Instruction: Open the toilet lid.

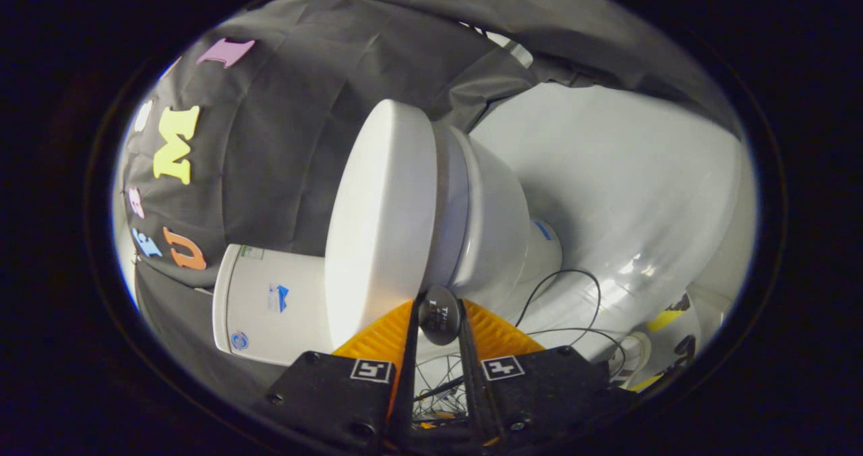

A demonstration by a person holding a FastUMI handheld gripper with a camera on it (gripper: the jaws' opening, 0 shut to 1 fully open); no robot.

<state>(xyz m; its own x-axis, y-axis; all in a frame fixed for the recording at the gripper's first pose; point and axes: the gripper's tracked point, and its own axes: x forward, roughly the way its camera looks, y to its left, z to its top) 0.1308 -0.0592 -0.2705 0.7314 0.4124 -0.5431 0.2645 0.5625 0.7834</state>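
- A white, glossy floor (627,193) is seen around the toilet, with bright reflections on it; the camera is rolled to the side, so the toilet appears lying sideways.
- The booth is closed off by a black cloth wall (283,146) behind the toilet.
- The lid (377,220) is down on the seat, and both are seen edge-on, with the bowl (495,226) on the far side of the seat.
- The tank (270,304) is seen beside the lid, against the wall.
- The tool (438,311) is held at the front rim of the lid, its orange fingers (381,338) nearly together.
- A small dark round tab (439,316) at the rim is seen between the fingertips; whether both fingers press on it cannot be told.
- Thin black cables (559,307) are laid on the floor near the bowl's base.
- Open floor is left beyond the bowl; on the tank side the room is bounded by the wall.
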